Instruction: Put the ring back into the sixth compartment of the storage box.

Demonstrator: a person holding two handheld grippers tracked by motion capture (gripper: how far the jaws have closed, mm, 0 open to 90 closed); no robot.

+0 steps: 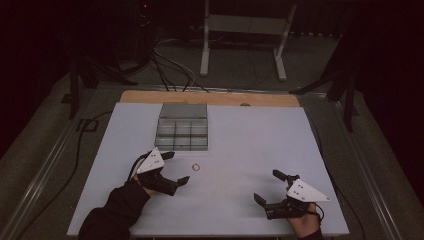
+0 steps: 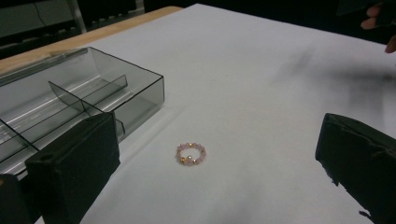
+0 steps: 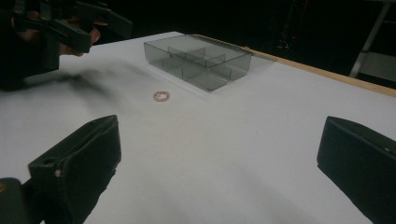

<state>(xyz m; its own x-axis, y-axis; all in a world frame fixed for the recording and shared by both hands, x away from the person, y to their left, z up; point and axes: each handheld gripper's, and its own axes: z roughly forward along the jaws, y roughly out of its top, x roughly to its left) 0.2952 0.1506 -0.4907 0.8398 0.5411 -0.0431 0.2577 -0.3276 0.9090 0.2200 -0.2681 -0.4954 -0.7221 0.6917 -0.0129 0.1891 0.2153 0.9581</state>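
Hands in dark sleeves come in from the near edge of the pale blue-white bench top (image 1: 250, 130), each one holding a black two-jaw gripper.

On the left side, the left gripper (image 1: 176, 167) hangs near the near edge with its jaws spread wide and nothing between them. Just behind it, toward the far edge, sits the clear grey plastic box with little dividers (image 1: 182, 127), and all its small spaces look empty.

A little to the right of the left gripper, and just in front of the box's near right corner, lies the small bead ring of pink and gold beads (image 2: 190, 154). It lies flat on the bench, touching nothing, and in the left gripper view it sits between the two wide jaws but farther ahead of them.

My guess is that the ring is meant to go in the box. To do it well, the left gripper should move forward and down until the ring is right between the jaws, then close slowly on its sides. The ring is tiny and thin, so a fast squeeze could flick it away.

Far to the right, near the near right corner, the right gripper (image 1: 265, 187) rests low with its jaws wide and holding nothing
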